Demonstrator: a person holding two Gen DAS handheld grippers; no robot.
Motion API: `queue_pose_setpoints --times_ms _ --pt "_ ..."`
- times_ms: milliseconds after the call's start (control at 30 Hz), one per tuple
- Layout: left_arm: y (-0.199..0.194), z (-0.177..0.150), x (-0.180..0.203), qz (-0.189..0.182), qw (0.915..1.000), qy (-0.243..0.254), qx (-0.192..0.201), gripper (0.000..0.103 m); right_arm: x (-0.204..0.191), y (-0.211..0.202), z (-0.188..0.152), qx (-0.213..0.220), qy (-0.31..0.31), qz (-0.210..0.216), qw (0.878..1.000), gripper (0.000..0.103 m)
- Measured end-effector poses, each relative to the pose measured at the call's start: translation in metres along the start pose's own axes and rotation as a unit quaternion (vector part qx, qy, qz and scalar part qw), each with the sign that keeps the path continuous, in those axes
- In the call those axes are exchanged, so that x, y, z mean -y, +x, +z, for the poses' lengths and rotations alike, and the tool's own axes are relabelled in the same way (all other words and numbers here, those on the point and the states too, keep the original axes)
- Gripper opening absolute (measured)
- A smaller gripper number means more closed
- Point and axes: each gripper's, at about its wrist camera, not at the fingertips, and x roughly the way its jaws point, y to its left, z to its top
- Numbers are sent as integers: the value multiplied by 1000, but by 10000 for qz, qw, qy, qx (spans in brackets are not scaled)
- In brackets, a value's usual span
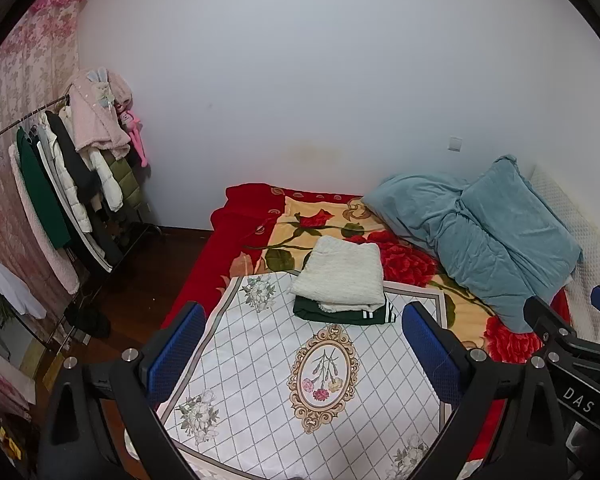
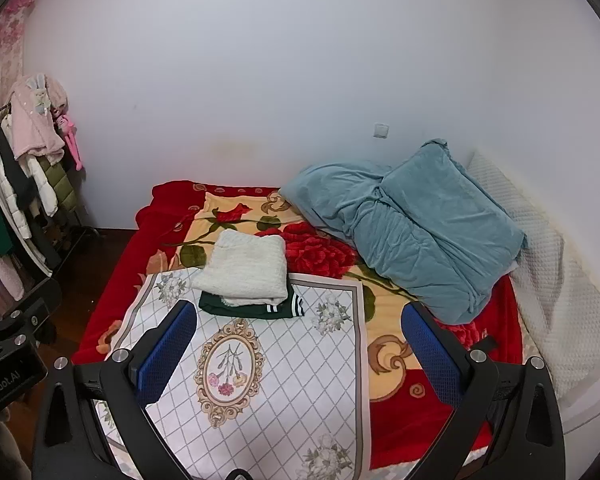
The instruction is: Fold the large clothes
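Observation:
A folded cream knit garment (image 1: 342,274) lies on top of a folded dark green garment (image 1: 340,314) with white stripes, at the far edge of a white floral mat (image 1: 260,380) on the bed. Both show in the right wrist view too, the cream one (image 2: 244,268) over the green one (image 2: 252,309) on the mat (image 2: 292,380). My left gripper (image 1: 304,344) is open and empty, held above the mat, short of the stack. My right gripper (image 2: 300,344) is open and empty, also above the mat.
A red rose-patterned blanket (image 1: 320,220) covers the bed. A teal duvet (image 1: 480,232) is heaped at the right by a white quilted headboard (image 2: 548,264). A rack of hanging clothes (image 1: 60,184) stands left, over dark wood floor (image 1: 148,284).

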Motion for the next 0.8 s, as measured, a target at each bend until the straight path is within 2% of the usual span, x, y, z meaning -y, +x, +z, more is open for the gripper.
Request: queue_pose_setpoints --times_ms 800 --pt "3 -3 -4 -14 9999 -58 -90 101 -4 10 3 18 -76 40 10000 103"
